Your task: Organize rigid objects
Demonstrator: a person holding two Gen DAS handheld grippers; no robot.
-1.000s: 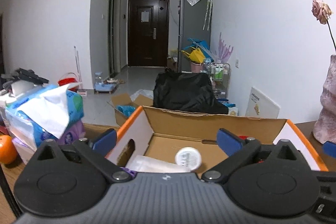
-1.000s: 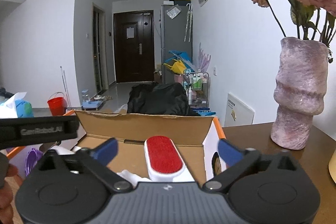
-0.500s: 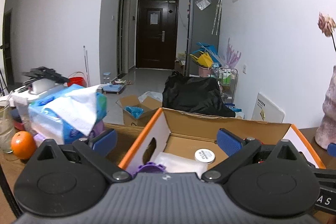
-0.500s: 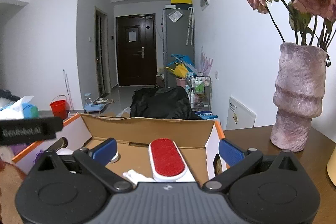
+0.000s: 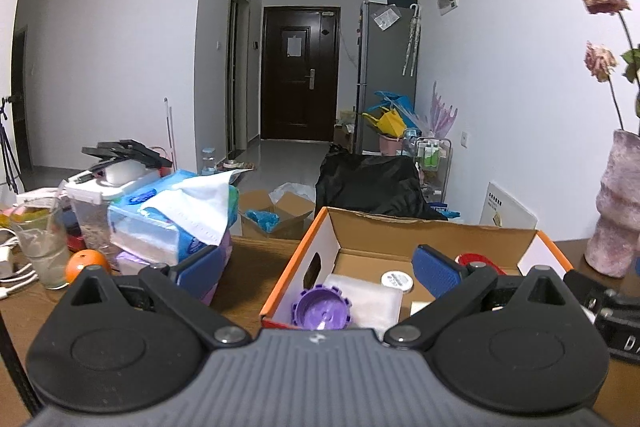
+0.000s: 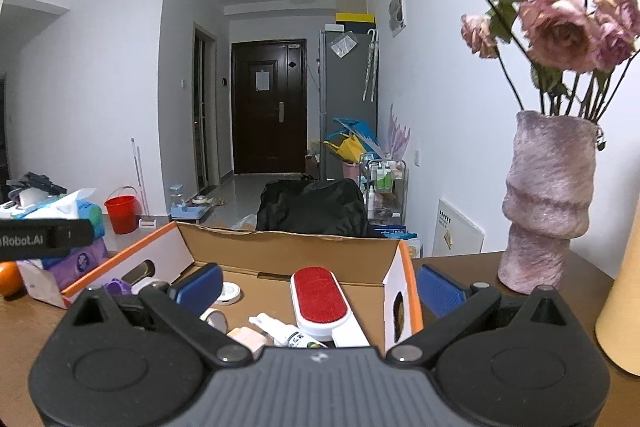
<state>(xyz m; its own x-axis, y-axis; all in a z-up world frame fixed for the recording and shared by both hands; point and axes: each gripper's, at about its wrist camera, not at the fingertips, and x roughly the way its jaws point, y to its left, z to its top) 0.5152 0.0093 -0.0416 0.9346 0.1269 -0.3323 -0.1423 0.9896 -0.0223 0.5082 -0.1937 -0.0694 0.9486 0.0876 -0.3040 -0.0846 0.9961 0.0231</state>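
Note:
An open cardboard box (image 5: 436, 229) (image 6: 280, 251) with orange-edged white flaps sits on the brown table. Inside lie a purple round toothed piece (image 5: 321, 311), a clear plastic packet (image 5: 366, 301), a round white lid (image 5: 397, 281) (image 6: 229, 291), a red-and-white lint brush (image 6: 322, 301), a small white bottle (image 6: 286, 331) and a tape roll (image 6: 215, 318). My left gripper (image 5: 318, 273) is open and empty, above the box's near left corner. My right gripper (image 6: 318, 285) is open and empty, straddling the box's right wall.
Left of the box stand stacked tissue packs (image 5: 172, 227), an orange (image 5: 86, 263), a glass (image 5: 38, 243) and cables. A pink vase (image 6: 546, 203) with dried roses stands right of the box, with a yellow cylinder (image 6: 622, 303) beside it. A hallway lies beyond the table.
Both grippers have risen and pulled back from the box, so more of its contents show. The left view has shifted left, bringing the tissue packs, glass and orange into sight.

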